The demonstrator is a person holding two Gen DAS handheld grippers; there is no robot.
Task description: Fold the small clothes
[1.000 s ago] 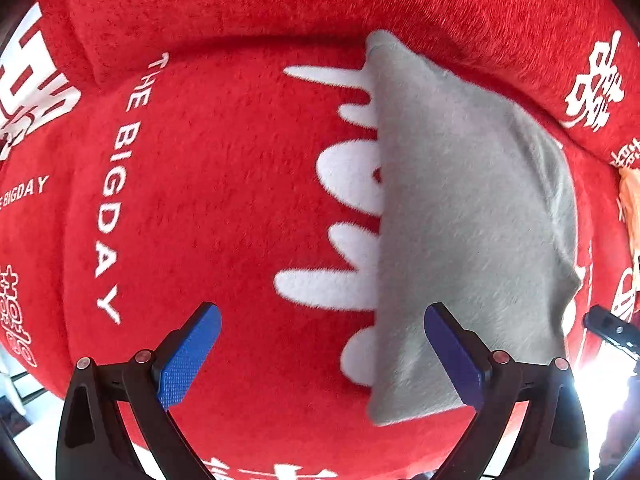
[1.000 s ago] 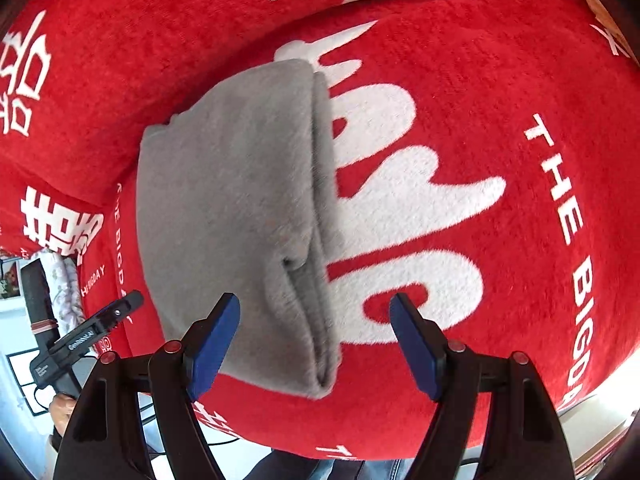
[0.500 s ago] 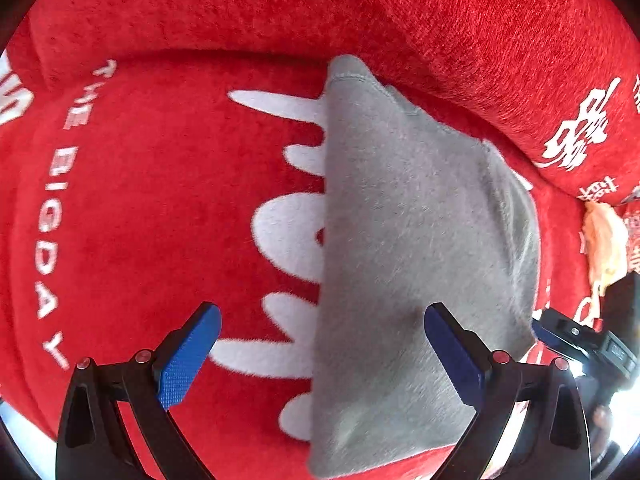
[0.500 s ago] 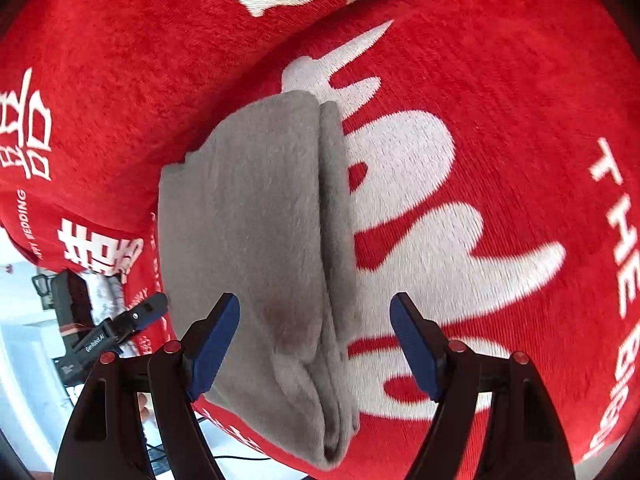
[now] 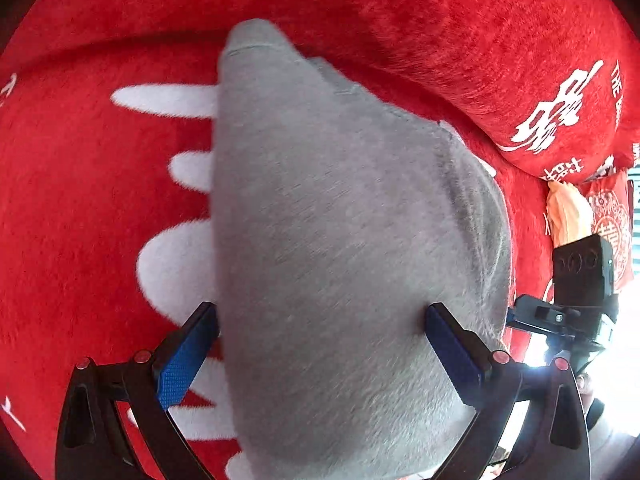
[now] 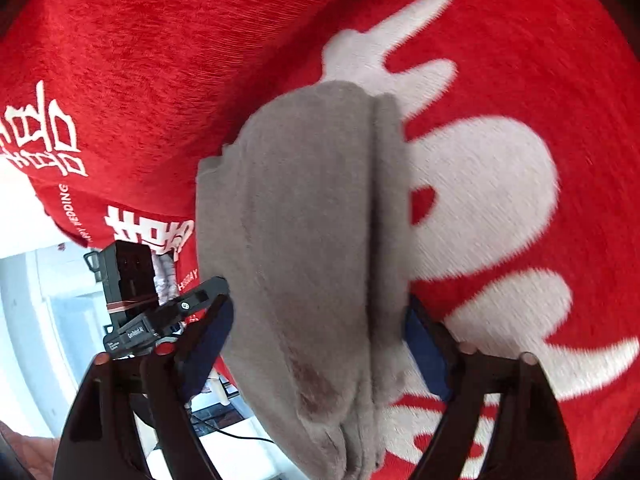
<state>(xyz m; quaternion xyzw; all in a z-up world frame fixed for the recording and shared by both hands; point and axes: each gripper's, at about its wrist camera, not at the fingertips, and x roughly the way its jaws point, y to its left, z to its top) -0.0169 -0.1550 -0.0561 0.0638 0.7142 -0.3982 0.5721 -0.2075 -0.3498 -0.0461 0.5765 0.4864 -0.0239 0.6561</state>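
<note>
Grey garment (image 5: 340, 240), folded into a long strip, lies on the red blanket (image 5: 80, 220) over its big white lettering, and everything else sits relative to it.

From the left wrist, the blanket rises behind the garment's far tip into a raised red fold, and a peach-coloured cloth (image 5: 568, 216) lies beyond the garment's right edge; the right wrist view shows neither of these. It shows the garment's lengthwise fold line (image 6: 374, 240) and a dark stain (image 6: 316, 384) near its close end.

The left gripper (image 5: 320, 316) stands spread, one blue pad at each long edge of the garment, not squeezing it. The right gripper (image 6: 320, 312) has just been opening, the garment lies between its jaws, and its pads sit at the cloth's edges without pinching it.

Each view catches the other gripper's black body just beside the garment.
</note>
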